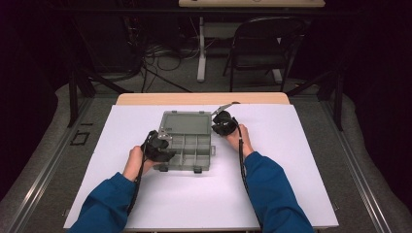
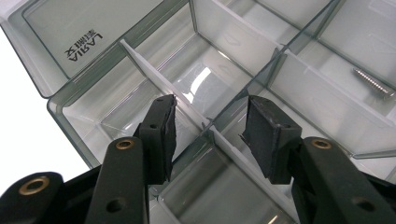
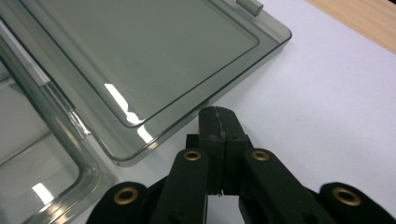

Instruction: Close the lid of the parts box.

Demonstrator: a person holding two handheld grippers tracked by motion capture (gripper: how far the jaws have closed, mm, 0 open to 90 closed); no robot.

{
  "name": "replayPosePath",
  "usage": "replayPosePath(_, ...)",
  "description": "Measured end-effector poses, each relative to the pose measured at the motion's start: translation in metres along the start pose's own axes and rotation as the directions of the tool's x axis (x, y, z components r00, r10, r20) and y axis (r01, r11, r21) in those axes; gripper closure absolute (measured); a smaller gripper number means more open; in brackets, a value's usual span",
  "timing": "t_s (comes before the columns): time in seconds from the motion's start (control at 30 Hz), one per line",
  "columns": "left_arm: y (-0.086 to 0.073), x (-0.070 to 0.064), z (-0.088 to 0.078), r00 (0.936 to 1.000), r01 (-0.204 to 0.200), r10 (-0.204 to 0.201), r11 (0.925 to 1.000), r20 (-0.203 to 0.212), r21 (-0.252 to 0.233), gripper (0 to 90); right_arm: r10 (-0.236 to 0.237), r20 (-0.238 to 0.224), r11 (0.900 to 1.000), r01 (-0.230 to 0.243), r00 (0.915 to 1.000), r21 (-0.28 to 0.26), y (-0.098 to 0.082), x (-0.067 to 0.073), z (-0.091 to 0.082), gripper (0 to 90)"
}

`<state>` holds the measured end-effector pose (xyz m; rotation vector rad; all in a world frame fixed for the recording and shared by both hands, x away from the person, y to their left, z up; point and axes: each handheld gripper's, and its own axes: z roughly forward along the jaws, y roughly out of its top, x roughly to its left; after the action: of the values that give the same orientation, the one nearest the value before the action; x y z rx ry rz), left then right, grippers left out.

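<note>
risk lies at the clear compartment box (image 1: 187, 141), open mid-tabletop (image 1: 301, 160): the wide left hand-held gripper (image 2: 210, 135) straddling its divider (image 2: 154, 77) could tip it, while the closed, empty right hand-held gripper (image 3: 219, 135) beside its lid (image 3: 140, 60) gives no bracing.

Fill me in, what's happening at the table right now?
A person works over a clear compartment box lying open on the white table, its lid folded back flat. The left gripper hovers open over the dividers inside the box. The right gripper is shut with nothing in it, beside the lid's edge. One screw lies in a compartment.
</note>
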<state>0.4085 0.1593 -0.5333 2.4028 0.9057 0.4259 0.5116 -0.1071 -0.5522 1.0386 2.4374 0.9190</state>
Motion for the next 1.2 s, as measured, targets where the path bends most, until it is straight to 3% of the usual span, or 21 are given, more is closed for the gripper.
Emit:
replayPosePath(0.3,-0.001,0.001,0.001,0.9999,-0.004,0.004,0.9999,0.010,-0.010,54.4,-0.031,0.008,0.999,0.031,0.9995,0.015,0.002,0.002,0.003,90.0)
replayPosePath(0.57,-0.001,0.002,0.002,0.9998,-0.011,0.011,0.9999,0.017,-0.014,54.4,-0.015,0.029,1.000,0.015,0.9995,0.013,0.004,0.002,0.006,90.0)
replayPosePath(0.6,-0.001,0.002,0.001,0.9998,-0.009,0.009,0.9999,0.018,-0.009,54.4,-0.037,0.027,0.999,0.036,0.9990,0.013,0.005,0.001,0.006,90.0)
replayPosePath(0.67,-0.001,0.002,0.002,0.9998,-0.008,0.008,0.9999,0.016,-0.010,54.3,-0.035,0.028,0.999,0.034,0.9990,0.037,0.007,0.002,0.006,90.0)
replayPosePath(0.77,-0.001,0.002,0.002,0.9998,-0.006,0.007,0.9999,0.018,-0.014,54.2,-0.083,0.005,0.992,0.082,0.9965,0.092,0.012,0.003,0.004,90.0)
replayPosePath(0.8,-0.002,0.002,0.002,0.9998,-0.004,0.004,0.9999,0.019,-0.012,54.2,-0.074,-0.013,0.990,0.075,0.9971,0.122,0.013,0.003,0.002,90.0)
replayPosePath(0.9,-0.002,0.002,0.002,0.9998,-0.005,0.005,0.9999,0.017,-0.014,54.2,-0.066,-0.019,0.988,0.068,0.9976,0.141,0.014,0.005,0.001,90.0)
replayPosePath(1.07,-0.002,0.003,0.002,0.9995,-0.004,0.004,0.9999,0.031,-0.017,54.2,-0.052,-0.021,0.989,0.054,0.9984,0.134,0.013,0.004,0.002,90.0)
replayPosePath(1.13,-0.002,0.002,0.005,0.9996,-0.021,0.021,0.9997,0.019,-0.008,53.7,-0.065,-0.012,0.990,0.066,0.9978,0.123,0.014,0.004,0.003,90.0)
replayPosePath(1.2,-0.002,0.000,0.008,0.9993,-0.037,0.036,0.9993,0.002,0.005,51.6,-0.047,-0.009,0.992,0.048,0.9988,0.121,0.014,0.006,0.004,90.0)
